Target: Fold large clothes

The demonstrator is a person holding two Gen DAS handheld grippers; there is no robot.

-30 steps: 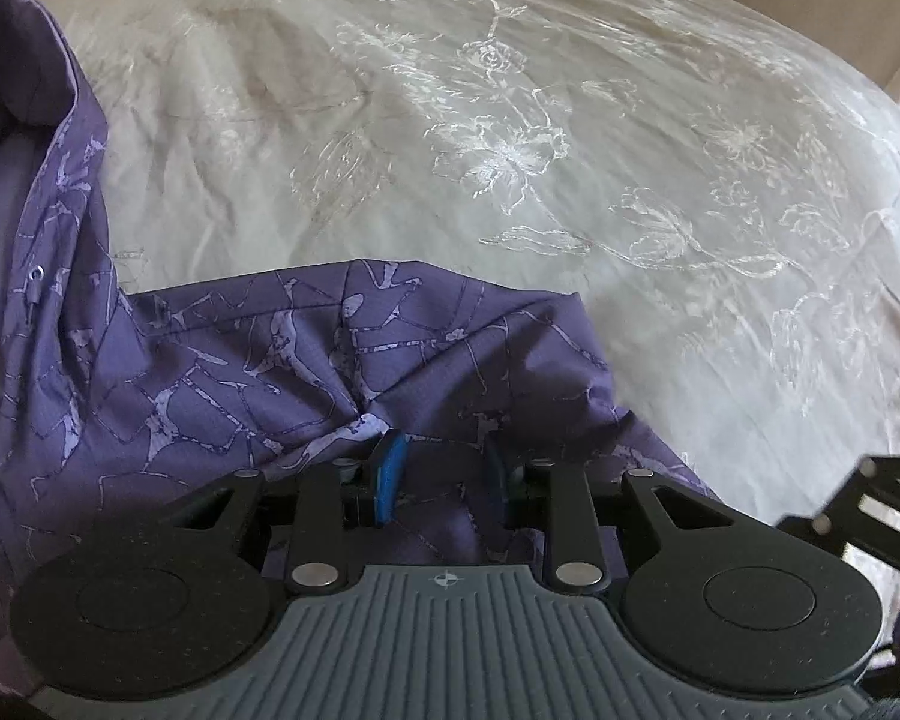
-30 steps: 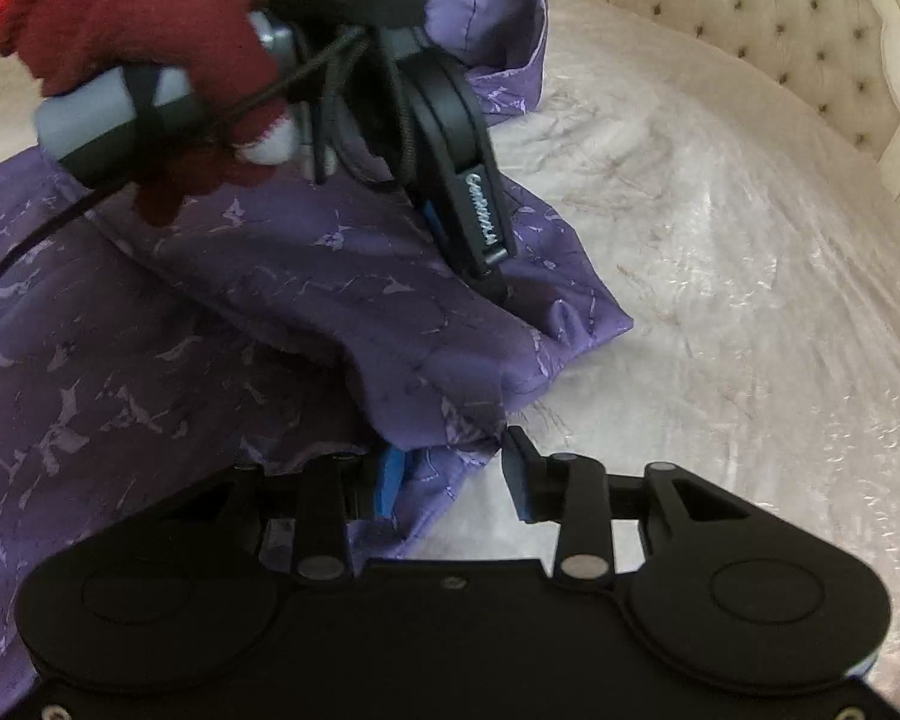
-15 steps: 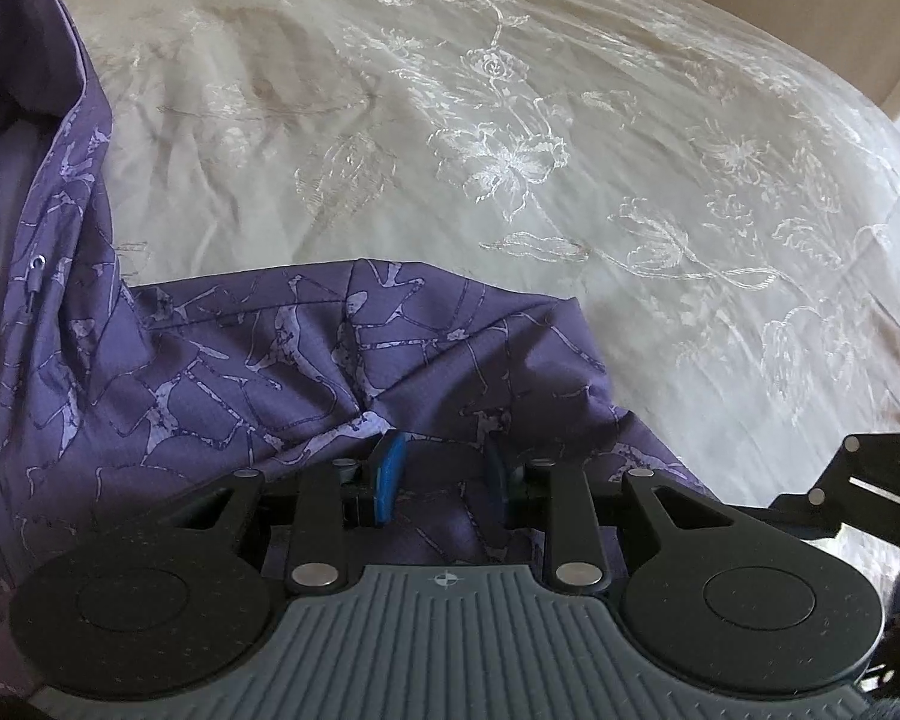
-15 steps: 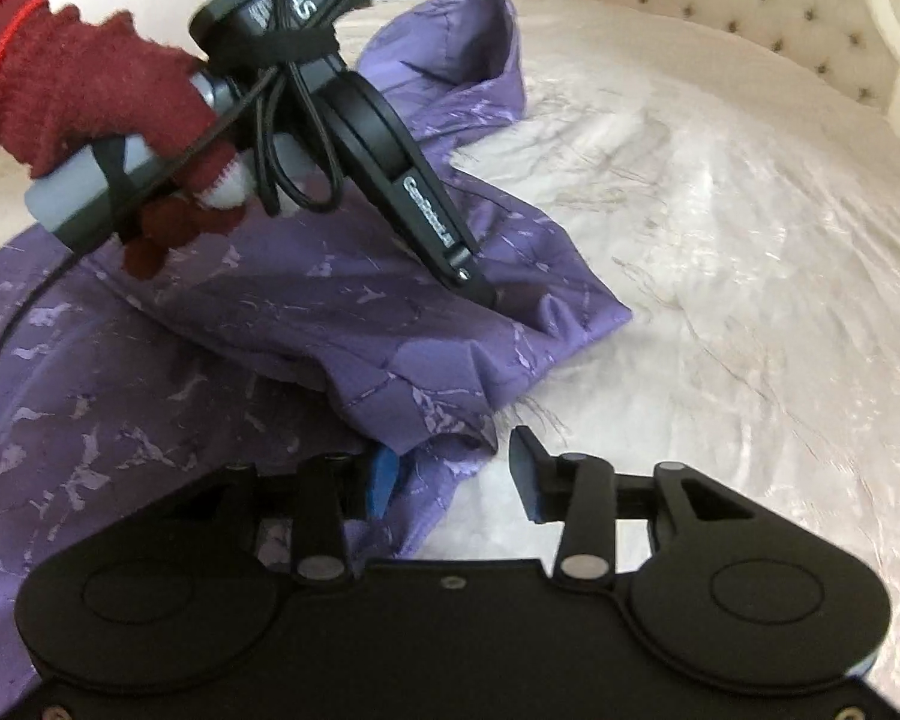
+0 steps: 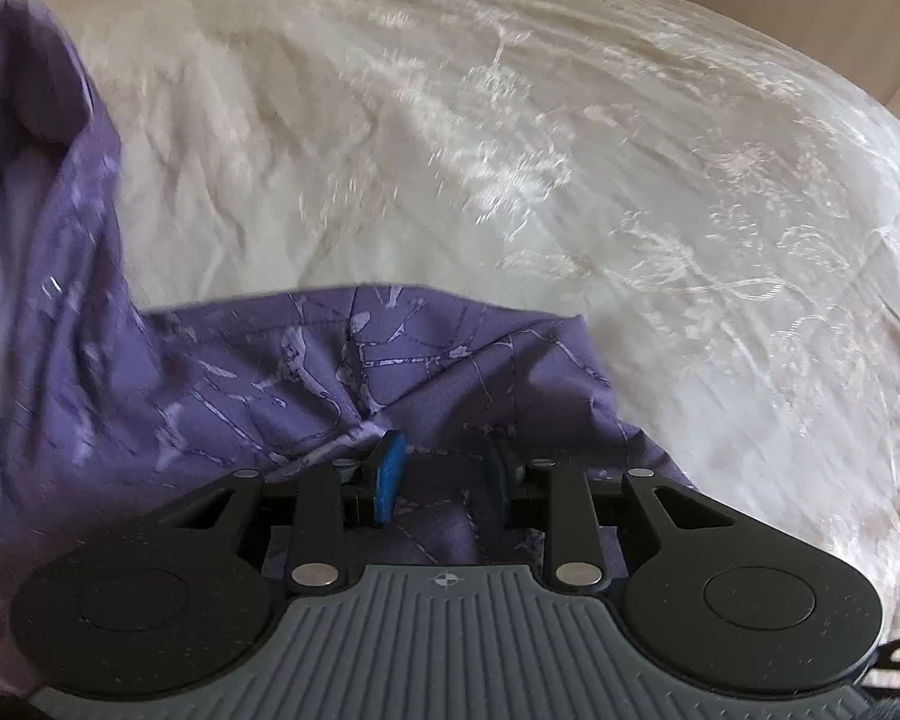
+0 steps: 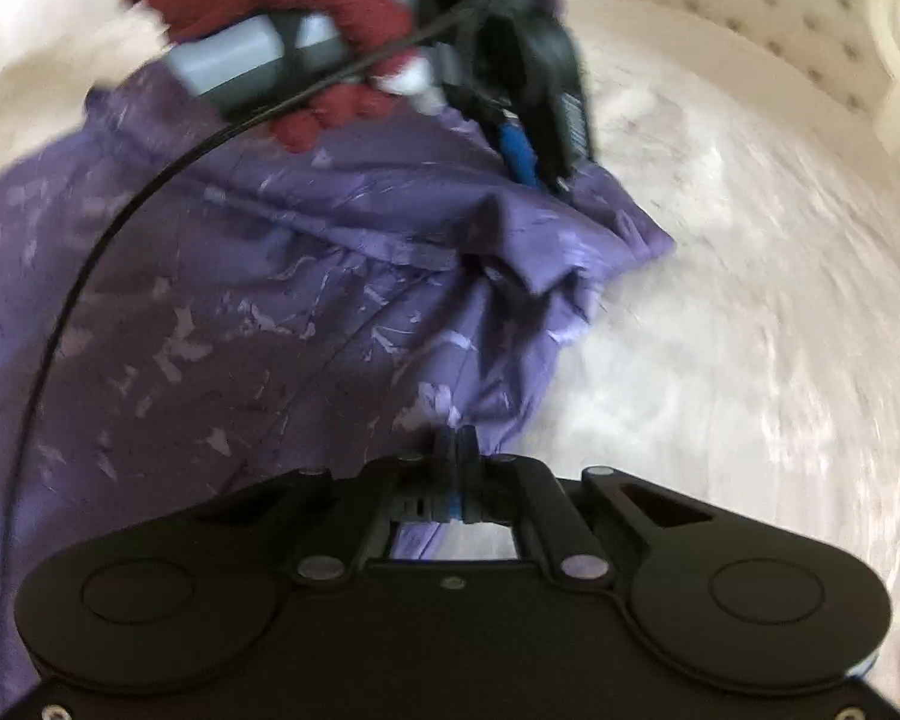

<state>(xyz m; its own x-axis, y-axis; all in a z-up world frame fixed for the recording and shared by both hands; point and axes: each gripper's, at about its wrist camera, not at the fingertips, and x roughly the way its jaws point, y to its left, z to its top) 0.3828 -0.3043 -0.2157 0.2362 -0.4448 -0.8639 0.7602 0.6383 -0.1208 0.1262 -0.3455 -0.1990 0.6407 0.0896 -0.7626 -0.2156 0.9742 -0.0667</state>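
Change: Your right claw (image 6: 457, 450) was apart half a second ago. Now it is pinched tight on the edge of the cloth (image 6: 222, 300), low in the middle of the right view.
Left claw (image 5: 441, 468): Its fingers stay apart, with a cloth fold lying between them. In the right view it sits at the top on the far corner.
Cloth: It lies bunched on the bed (image 5: 570, 150), filling the left side of both views.
Meaning: One corner is caught. I think you can close the left claw next, then lift both and fold.
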